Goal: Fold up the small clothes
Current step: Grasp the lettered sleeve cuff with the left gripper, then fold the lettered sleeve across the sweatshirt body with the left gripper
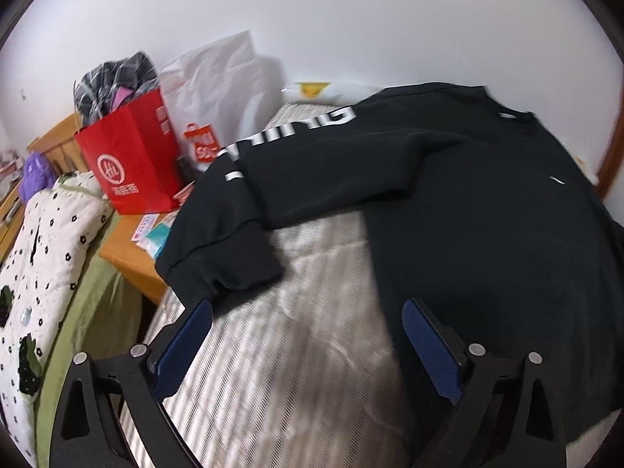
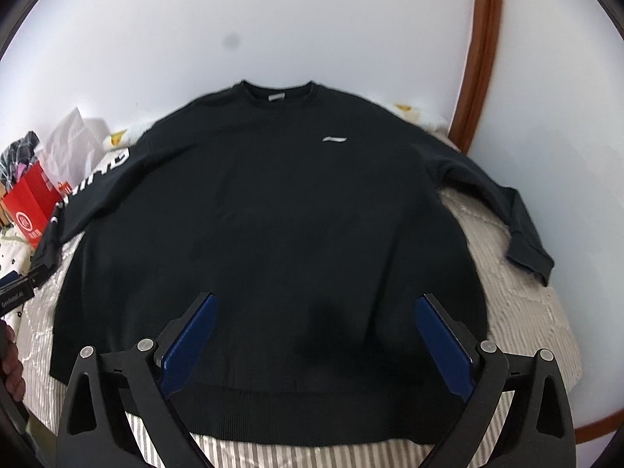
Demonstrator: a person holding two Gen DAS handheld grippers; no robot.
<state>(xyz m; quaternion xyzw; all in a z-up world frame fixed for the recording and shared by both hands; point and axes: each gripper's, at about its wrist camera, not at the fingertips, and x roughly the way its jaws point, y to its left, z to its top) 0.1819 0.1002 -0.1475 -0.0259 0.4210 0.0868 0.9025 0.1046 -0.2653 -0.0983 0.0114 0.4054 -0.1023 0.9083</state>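
Note:
A black sweatshirt [image 2: 273,214] lies flat, front up, on the striped bed, collar toward the wall, both sleeves spread out. Its left sleeve [image 1: 312,156] has white lettering and its cuff [image 1: 226,269] reaches the bed's left edge. My left gripper [image 1: 308,308] is open and empty, just above the bed near that cuff and the sweatshirt's left side. My right gripper [image 2: 316,304] is open and empty above the lower middle of the sweatshirt, near its hem. The left gripper also shows at the left edge of the right wrist view [image 2: 15,284].
A red paper bag [image 1: 132,156] with clothes and a white plastic bag [image 1: 222,85] stand on a wooden nightstand [image 1: 128,253] left of the bed. A floral quilt [image 1: 46,253] lies further left. A wooden frame [image 2: 479,58] stands by the wall at right.

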